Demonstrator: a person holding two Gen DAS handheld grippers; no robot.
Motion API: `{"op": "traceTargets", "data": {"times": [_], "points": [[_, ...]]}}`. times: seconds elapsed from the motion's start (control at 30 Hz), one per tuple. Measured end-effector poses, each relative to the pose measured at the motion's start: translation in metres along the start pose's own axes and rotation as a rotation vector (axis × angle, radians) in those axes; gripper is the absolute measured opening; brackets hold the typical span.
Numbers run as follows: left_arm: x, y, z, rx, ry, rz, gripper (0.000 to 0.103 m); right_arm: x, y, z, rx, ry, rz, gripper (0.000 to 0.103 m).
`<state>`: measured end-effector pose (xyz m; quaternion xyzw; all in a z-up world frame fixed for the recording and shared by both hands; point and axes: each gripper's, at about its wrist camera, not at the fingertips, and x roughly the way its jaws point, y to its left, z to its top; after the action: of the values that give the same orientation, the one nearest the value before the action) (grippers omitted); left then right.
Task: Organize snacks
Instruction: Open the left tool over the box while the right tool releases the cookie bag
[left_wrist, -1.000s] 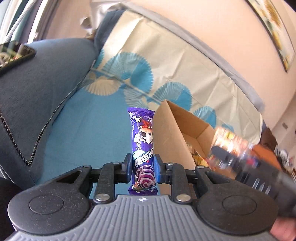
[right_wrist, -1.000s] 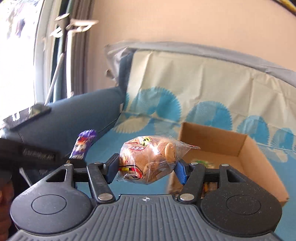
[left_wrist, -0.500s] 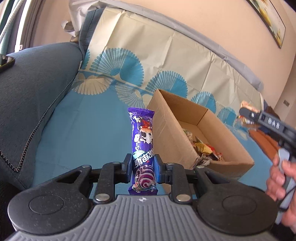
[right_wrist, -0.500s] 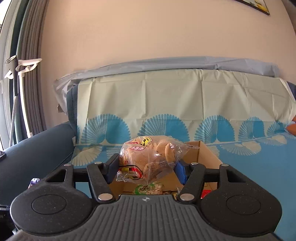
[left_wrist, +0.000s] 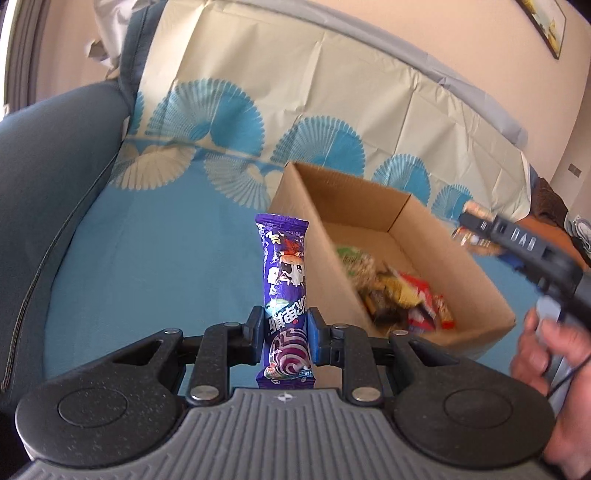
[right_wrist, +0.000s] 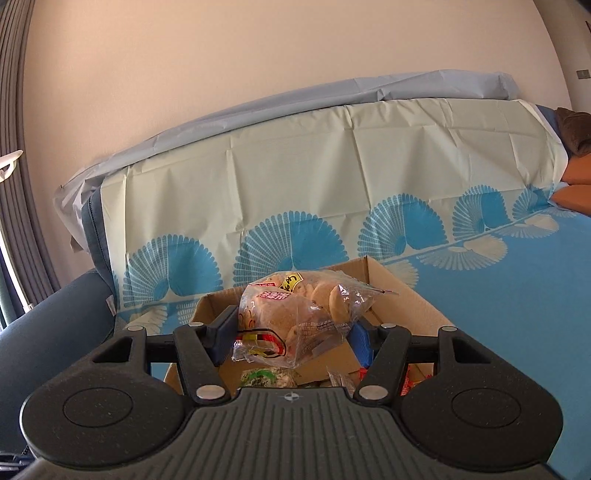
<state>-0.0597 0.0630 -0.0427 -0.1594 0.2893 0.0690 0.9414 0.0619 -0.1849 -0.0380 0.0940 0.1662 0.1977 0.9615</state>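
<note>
The left gripper (left_wrist: 285, 334) is clamped on an upright purple snack packet (left_wrist: 284, 291) just left of the open cardboard box (left_wrist: 391, 210) on the blue cloth (left_wrist: 155, 251), while the right gripper (right_wrist: 291, 332) pinches a clear bag of biscuits (right_wrist: 306, 314) above the box's loose snacks (left_wrist: 399, 291).

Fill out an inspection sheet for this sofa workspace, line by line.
Surface: blue fan-print cover over sofa seat and backrest.
Job's things: open cardboard box on the seat, loose snack packets inside.
Clutter: nothing seen.
Grippers: left gripper shut on upright purple snack bar; right gripper shut on clear biscuit bag, over the box.
Cables: thin black cord by the right hand.
Surroundings: beige wall, grey curtain.
</note>
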Motion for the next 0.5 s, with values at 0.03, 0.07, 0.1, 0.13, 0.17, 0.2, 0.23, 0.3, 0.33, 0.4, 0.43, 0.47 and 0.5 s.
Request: {"op": "traceTargets", "data": {"times": [0.03, 0.07, 0.1, 0.13, 0.17, 0.2, 0.23, 0.3, 0.33, 0.4, 0.43, 0.47, 0.5], "points": [[0.002, -0.005, 0.008, 0.011, -0.011, -0.003, 0.026, 0.002, 0.000, 0.000, -0.001, 0.006, -0.002, 0.064], [0.005, -0.012, 0.017, 0.021, -0.021, -0.006, 0.026, 0.004, 0.000, 0.000, -0.001, 0.011, -0.003, 0.063], [0.007, -0.019, 0.027, 0.032, -0.030, -0.012, 0.026, 0.005, 0.000, 0.000, 0.001, 0.015, -0.005, 0.063], [0.010, -0.026, 0.035, 0.040, -0.038, -0.021, 0.026, 0.006, -0.001, 0.000, 0.005, 0.017, -0.007, 0.063], [0.013, -0.033, 0.043, 0.048, -0.047, -0.030, 0.026, 0.007, -0.002, 0.000, 0.011, 0.021, -0.009, 0.063], [0.016, -0.040, 0.050, 0.057, -0.055, -0.038, 0.026, 0.008, -0.003, 0.000, 0.016, 0.027, -0.010, 0.063], [0.019, -0.047, 0.057, 0.064, -0.062, -0.044, 0.026, 0.009, -0.005, 0.000, 0.023, 0.030, -0.012, 0.063], [0.026, -0.059, 0.066, 0.072, -0.073, -0.061, 0.026, 0.009, -0.007, 0.001, 0.035, 0.031, -0.011, 0.063], [0.029, -0.064, 0.070, 0.074, -0.076, -0.069, 0.026, 0.009, -0.008, 0.001, 0.041, 0.032, -0.009, 0.063], [0.035, -0.075, 0.076, 0.078, -0.076, -0.082, 0.026, 0.009, -0.010, 0.002, 0.049, 0.033, -0.007, 0.063], [0.038, -0.081, 0.078, 0.080, -0.075, -0.087, 0.026, 0.010, -0.010, 0.002, 0.051, 0.033, -0.008, 0.063], [0.040, -0.085, 0.079, 0.082, -0.073, -0.092, 0.026, 0.009, -0.009, 0.002, 0.052, 0.032, -0.009, 0.063], [0.043, -0.090, 0.080, 0.084, -0.072, -0.099, 0.026, 0.009, -0.009, 0.002, 0.053, 0.031, -0.010, 0.063]]}}
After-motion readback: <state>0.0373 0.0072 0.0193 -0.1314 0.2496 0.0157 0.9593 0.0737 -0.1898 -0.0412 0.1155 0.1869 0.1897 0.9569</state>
